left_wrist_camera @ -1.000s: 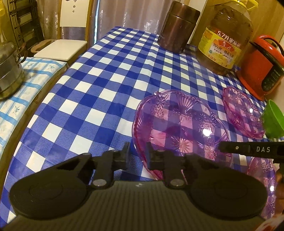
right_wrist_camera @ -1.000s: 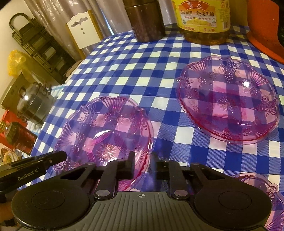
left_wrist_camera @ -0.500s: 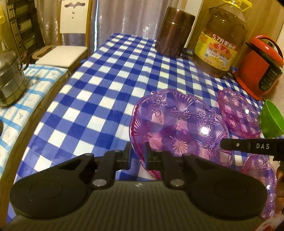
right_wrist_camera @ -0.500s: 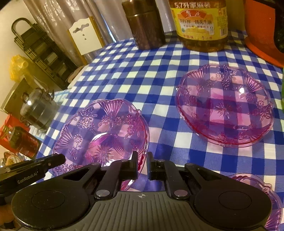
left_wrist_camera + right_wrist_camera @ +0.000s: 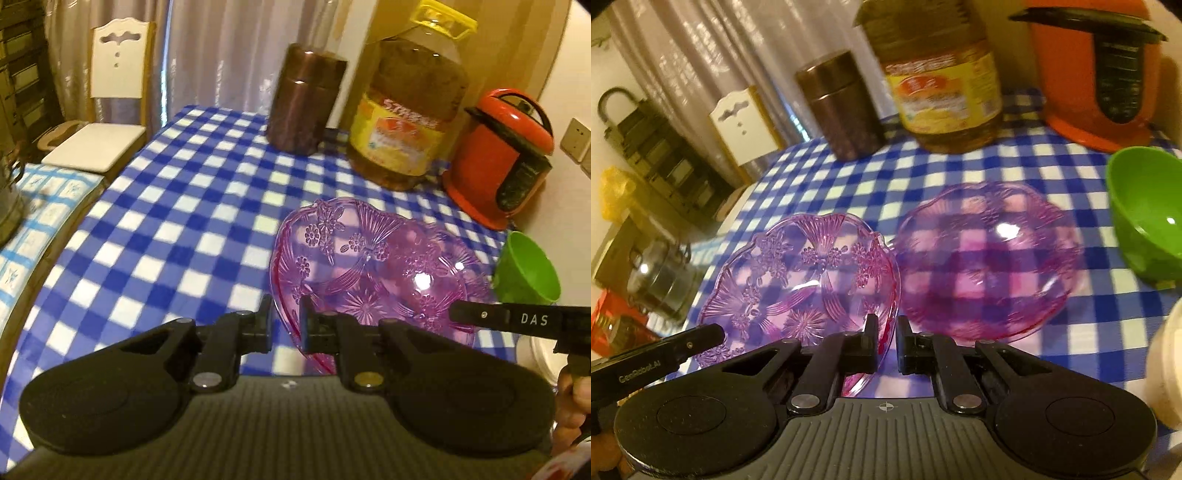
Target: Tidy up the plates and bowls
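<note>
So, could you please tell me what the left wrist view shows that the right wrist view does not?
Only the left wrist view shows the white chair's seat and a wall socket. Only the right wrist view shows a second pink plate lying on the tablecloth, a yellow bag and a dark rack. Both show the pink plate gripped at its rim by the left gripper and right gripper, the green bowl, oil bottle, brown canister and red cooker.

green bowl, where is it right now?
Right wrist view: the green bowl sits at the far right on the checked tablecloth, beside the free purple plate and in front of the orange cooker.
</note>
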Action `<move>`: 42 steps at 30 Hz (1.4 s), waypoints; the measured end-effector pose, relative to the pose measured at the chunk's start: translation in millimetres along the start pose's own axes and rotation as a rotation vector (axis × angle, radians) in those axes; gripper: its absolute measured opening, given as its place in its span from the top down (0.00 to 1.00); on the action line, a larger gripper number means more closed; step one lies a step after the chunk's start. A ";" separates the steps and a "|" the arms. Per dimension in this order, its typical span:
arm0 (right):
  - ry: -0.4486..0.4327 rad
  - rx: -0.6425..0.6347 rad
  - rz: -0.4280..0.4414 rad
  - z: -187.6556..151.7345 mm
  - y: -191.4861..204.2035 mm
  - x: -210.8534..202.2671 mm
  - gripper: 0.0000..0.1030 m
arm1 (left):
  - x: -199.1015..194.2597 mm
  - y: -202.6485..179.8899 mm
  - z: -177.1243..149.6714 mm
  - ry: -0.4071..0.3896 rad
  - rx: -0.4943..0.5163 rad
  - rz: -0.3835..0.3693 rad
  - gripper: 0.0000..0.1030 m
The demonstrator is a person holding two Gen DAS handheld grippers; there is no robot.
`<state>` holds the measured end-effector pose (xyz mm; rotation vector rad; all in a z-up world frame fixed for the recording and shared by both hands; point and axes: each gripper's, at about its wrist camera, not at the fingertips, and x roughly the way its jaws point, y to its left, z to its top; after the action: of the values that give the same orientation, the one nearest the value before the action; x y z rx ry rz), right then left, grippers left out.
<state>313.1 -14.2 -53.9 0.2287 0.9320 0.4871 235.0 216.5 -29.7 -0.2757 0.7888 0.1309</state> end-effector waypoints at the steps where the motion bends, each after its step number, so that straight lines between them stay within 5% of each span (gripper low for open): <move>1: -0.007 0.005 -0.005 1.7 -4.5 -4.0 0.91 | 1.3 -5.5 2.8 -0.003 0.007 -0.006 0.88; 17: -0.101 0.089 -0.119 32.2 -75.8 -21.5 0.91 | 57.4 -80.9 35.6 -0.026 0.081 -0.143 0.88; 42: -0.079 0.044 -0.250 33.8 -102.3 7.7 0.91 | 115.2 -111.9 18.8 0.030 0.196 -0.114 0.88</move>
<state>375.2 -98.6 -80.0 0.1674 0.8804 0.2255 352.7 116.6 -77.7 -0.1364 0.8077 -0.0577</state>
